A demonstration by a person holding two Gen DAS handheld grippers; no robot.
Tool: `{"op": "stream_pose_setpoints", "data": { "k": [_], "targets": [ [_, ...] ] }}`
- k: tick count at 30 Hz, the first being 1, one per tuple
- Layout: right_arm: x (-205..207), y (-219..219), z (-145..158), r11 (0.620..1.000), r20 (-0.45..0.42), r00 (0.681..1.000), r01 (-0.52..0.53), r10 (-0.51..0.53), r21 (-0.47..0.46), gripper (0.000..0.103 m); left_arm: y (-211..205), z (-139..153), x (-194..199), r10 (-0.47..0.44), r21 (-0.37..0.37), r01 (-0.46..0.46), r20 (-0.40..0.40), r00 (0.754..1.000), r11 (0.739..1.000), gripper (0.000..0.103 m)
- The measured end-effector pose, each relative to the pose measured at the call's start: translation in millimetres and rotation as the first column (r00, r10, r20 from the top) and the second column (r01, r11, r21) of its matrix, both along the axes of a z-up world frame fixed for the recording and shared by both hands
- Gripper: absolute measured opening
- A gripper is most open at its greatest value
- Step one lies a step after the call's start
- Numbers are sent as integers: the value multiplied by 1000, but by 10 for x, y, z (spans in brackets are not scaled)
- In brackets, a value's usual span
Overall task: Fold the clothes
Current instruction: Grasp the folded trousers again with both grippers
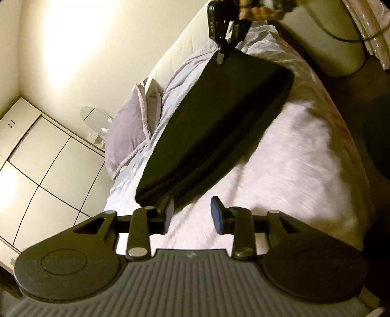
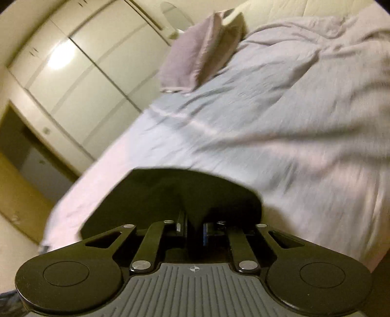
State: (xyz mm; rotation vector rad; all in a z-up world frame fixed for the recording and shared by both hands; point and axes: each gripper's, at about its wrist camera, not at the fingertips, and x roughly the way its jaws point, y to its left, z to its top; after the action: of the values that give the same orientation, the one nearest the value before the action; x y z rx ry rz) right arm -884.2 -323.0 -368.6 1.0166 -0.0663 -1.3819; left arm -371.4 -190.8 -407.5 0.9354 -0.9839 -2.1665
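A long black garment (image 1: 219, 122) folded into a strip stretches over the pale bed (image 1: 292, 170). Its far corner hangs from my right gripper (image 1: 220, 52), which is shut on it at the top of the left wrist view, with a hand (image 1: 258, 12) above. In the right wrist view the black garment (image 2: 170, 195) fans out from the pinched fingers of the right gripper (image 2: 195, 226). My left gripper (image 1: 192, 214) is open. The garment's near corner lies just beyond its left finger (image 1: 168, 212), and only the sheet shows between the pads.
A lilac pillow (image 1: 126, 131) and a crumpled pale duvet (image 2: 292, 85) lie at the head of the bed. White wardrobe doors (image 1: 36, 158) and a round mirror (image 1: 96, 117) stand beyond. A cream cylinder (image 1: 329, 44) stands on the dark floor at the right.
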Motion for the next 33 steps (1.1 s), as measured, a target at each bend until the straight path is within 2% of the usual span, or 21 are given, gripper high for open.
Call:
{"op": "stream_pose_setpoints", "data": {
  "k": [4, 6, 7, 8, 9, 10, 11, 12, 14, 17, 19, 21, 24, 27, 28, 30, 32, 33],
  "targets": [
    [-316, -391, -189, 998, 19, 1000, -17, 15, 64, 10, -244, -88, -156, -3, -38, 4, 47, 999, 999, 39],
    [-314, -205, -250, 999, 46, 999, -3, 0, 54, 12, -409, -131, -209, 4, -84, 4, 90, 996, 996, 39],
    [-313, -111, -280, 999, 59, 998, 5, -8, 49, 18, -494, -169, -236, 7, -110, 5, 114, 993, 994, 39],
    [-302, 0, -247, 998, 21, 999, 39, -40, 48, 22, -579, -206, -262, 11, -136, 8, 138, 990, 991, 41],
    [-291, 111, -214, 996, -16, 997, 74, -73, 46, 31, -669, -260, -293, 12, -174, 17, 169, 986, 985, 43],
    [-253, 236, -164, 994, -73, 993, 98, -95, 38, 43, -742, -320, -313, 9, -215, 35, 198, 980, 976, 50],
    [-175, 385, -94, 992, -148, 982, 122, -117, 24, 46, -805, -379, -327, 4, -254, 55, 226, 974, 966, 66],
    [-96, 533, -25, 990, -221, 965, 144, -139, 9, 47, -860, -434, -335, -16, -282, 90, 255, 967, 955, 72],
    [167, 801, 82, 995, -359, 928, 85, -94, -43, 47, -957, -524, -361, -61, -321, 165, 311, 949, 933, 75],
    [695, 1080, 151, 991, -515, 856, -101, 38, -94, 52, -1090, -615, -445, -106, -363, 254, 380, 919, 896, 75],
    [1098, 1178, 98, 969, -623, 771, -233, 131, -84, 64, -1182, -673, -508, -134, -382, 317, 434, 891, 868, 75],
    [1502, 1275, 43, 932, -719, 662, -359, 211, -57, 71, -1272, -726, -565, -165, -383, 379, 486, 858, 843, 78],
    [2049, 1335, -237, 849, -860, 408, -526, 308, 54, 72, -1398, -781, -648, -186, -378, 424, 526, 830, 823, 79],
    [2393, 1270, -587, 808, -937, 160, -563, 310, 172, 72, -1508, -779, -732, -187, -364, 418, 526, 830, 832, 78],
    [2447, 1227, -672, 806, -947, 98, -556, 306, 203, 72, -1529, -777, -744, -183, -355, 408, 523, 832, 841, 76],
    [2532, 1140, -847, 805, -951, -23, -526, 310, 275, 72, -1557, -782, -750, -174, -337, 388, 519, 837, 858, 59],
    [2517, 1106, -944, 802, -948, -96, -511, 302, 308, 72, -1564, -795, -744, -164, -326, 370, 517, 840, 870, 37],
    [2487, 1092, -959, 804, -948, -127, -504, 292, 316, 71, -1547, -809, -727, -156, -328, 363, 517, 842, 872, 34]
  ]
}}
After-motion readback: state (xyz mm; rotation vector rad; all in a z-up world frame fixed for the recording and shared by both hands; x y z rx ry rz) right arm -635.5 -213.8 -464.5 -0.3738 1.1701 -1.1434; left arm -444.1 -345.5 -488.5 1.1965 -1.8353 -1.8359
